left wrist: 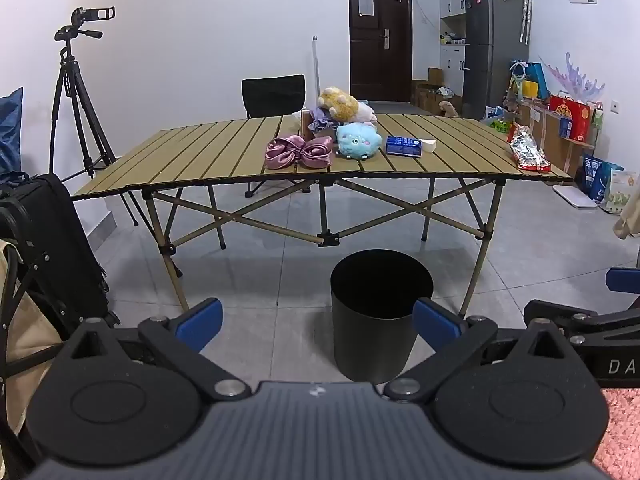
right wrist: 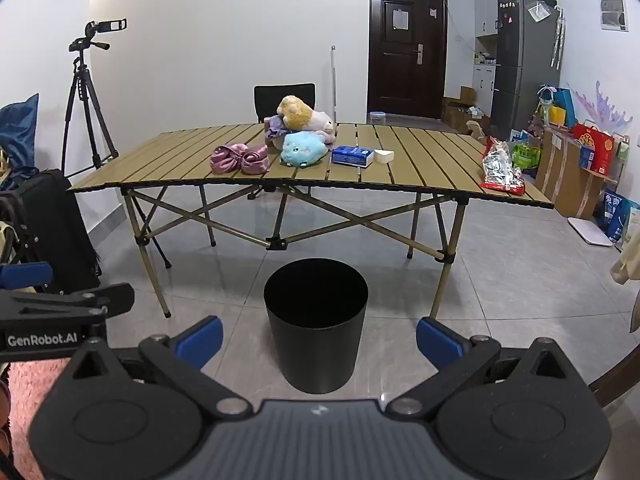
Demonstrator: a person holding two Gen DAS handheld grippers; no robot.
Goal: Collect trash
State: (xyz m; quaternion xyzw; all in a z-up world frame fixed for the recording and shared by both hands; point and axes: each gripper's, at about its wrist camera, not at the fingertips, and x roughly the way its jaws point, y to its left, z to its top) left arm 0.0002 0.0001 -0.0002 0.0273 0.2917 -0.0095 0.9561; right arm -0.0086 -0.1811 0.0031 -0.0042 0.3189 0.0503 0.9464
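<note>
A black round bin (left wrist: 380, 312) (right wrist: 316, 322) stands on the floor in front of a slatted folding table (left wrist: 200, 160) (right wrist: 168, 156). On the table lie a crinkled silver-and-red snack bag (left wrist: 528, 150) (right wrist: 500, 168) at the right edge, a blue tissue pack (left wrist: 404, 146) (right wrist: 352, 156) and a small white box (left wrist: 428, 145) (right wrist: 384, 155). My left gripper (left wrist: 318, 322) and right gripper (right wrist: 320, 338) are both open and empty, held low and well short of the bin and table.
Plush toys (left wrist: 356, 140) (right wrist: 302, 148) and a pink satin bow (left wrist: 300, 152) (right wrist: 240, 158) sit mid-table. A black chair (left wrist: 274, 94) stands behind the table. A tripod (left wrist: 76, 100) and suitcase (left wrist: 52, 248) are at left. Bags and boxes (right wrist: 580, 160) line the right wall.
</note>
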